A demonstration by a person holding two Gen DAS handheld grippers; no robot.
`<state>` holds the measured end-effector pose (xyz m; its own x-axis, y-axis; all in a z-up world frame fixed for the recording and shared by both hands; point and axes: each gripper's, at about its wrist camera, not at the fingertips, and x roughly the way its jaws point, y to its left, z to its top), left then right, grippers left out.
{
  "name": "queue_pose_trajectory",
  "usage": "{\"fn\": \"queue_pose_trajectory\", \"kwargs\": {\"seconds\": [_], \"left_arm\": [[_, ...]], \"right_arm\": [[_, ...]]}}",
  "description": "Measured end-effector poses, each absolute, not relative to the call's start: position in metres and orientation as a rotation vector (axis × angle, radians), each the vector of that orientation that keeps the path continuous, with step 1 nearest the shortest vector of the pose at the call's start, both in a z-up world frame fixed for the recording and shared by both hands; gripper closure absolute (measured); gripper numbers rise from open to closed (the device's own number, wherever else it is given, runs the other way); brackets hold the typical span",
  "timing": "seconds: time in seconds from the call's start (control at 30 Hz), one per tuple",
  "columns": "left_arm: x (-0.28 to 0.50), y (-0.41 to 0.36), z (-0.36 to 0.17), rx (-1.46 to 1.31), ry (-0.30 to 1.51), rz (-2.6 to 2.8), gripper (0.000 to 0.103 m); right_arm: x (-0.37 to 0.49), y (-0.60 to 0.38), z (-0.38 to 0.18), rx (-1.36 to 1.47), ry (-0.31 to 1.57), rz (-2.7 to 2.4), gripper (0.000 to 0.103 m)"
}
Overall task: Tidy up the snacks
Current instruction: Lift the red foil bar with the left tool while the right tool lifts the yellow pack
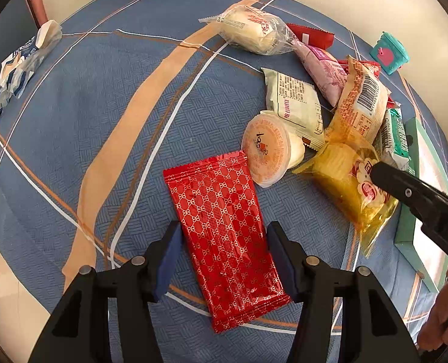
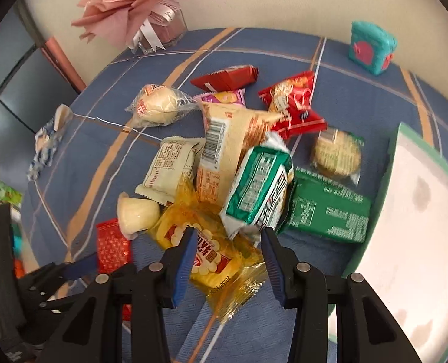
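- Blue checked cloth (image 1: 72, 115) covers the bench; snacks heap at its right.
- Left tongs (image 1: 224, 252) stand open astride the red packet (image 1: 221, 227), not pinching.
- Right tongs (image 2: 228, 260) gape over the yellow packet (image 2: 212, 257); I'd lower squarely, close mid-body.

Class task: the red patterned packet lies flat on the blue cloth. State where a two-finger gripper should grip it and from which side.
Grip the red packet across its narrow width, on the two long edges near the middle, coming from above. It lies flat and clear of the pile, and the left gripper already straddles it.
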<state>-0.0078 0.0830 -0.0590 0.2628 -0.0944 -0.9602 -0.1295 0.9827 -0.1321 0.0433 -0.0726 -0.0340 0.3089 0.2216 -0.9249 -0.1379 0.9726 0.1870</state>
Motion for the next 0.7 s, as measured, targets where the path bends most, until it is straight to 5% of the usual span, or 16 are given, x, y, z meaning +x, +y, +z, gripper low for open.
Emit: {"fn": "queue_pose_trajectory", "kwargs": {"seconds": [0.7], "left_arm": [[-0.009, 0.081, -0.062, -0.229, 1.296, 0.023, 0.046]], "right_arm": [[0.034, -0.046, -0.052, 0.005, 1.329, 0.307, 0.045]]}}
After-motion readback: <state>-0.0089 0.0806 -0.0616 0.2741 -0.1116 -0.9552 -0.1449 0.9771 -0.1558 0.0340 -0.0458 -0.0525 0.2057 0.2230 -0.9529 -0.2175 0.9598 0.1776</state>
